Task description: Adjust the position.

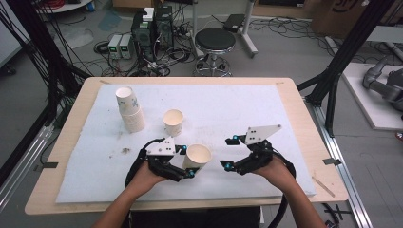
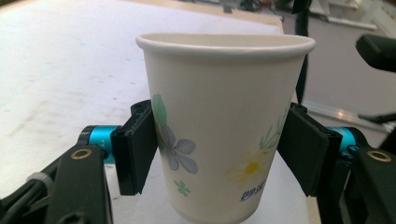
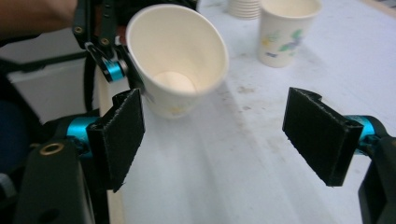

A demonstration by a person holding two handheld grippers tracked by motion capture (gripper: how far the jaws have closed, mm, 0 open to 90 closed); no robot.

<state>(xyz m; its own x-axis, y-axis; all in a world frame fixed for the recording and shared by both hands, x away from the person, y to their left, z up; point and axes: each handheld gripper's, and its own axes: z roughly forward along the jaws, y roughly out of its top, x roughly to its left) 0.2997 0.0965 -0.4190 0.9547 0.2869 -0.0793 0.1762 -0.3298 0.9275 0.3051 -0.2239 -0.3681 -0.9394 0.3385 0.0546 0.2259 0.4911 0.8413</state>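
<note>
Paper cup is clamped in your left claw, near the front edge of the white mat, roughly mid-width. Using that cup as the reference point for everything below.

- Left claw: clenched on the cup. In the left gripper view the two black pads press the cup wall on opposite sides, about mid-height, below the rim. Flower print faces that camera.
- Cup attitude: the high view shows it leaning, mouth up and angled toward the right side of the worktop. The right gripper view looks straight into its open mouth; inside is bare.
- Whether the cup base touches the mat or sits just off it: can't tell.
- Right claw: released, jaws spread wide, nothing between them. It sits just right of the cup, not touching it, aimed at the cup mouth. In the right gripper view its pads flank bare mat in front of the cup.
- Second single cup: upright on the mat, just behind the held cup and slightly left, apart from it. It also shows in the right gripper view, beyond the held cup.
- Cup stack: farther back and left of the held cup, beyond the single cup, standing on the mat with a slight lean.
- Small dark smudge on the mat, left of the held cup, past your left hand.
</note>
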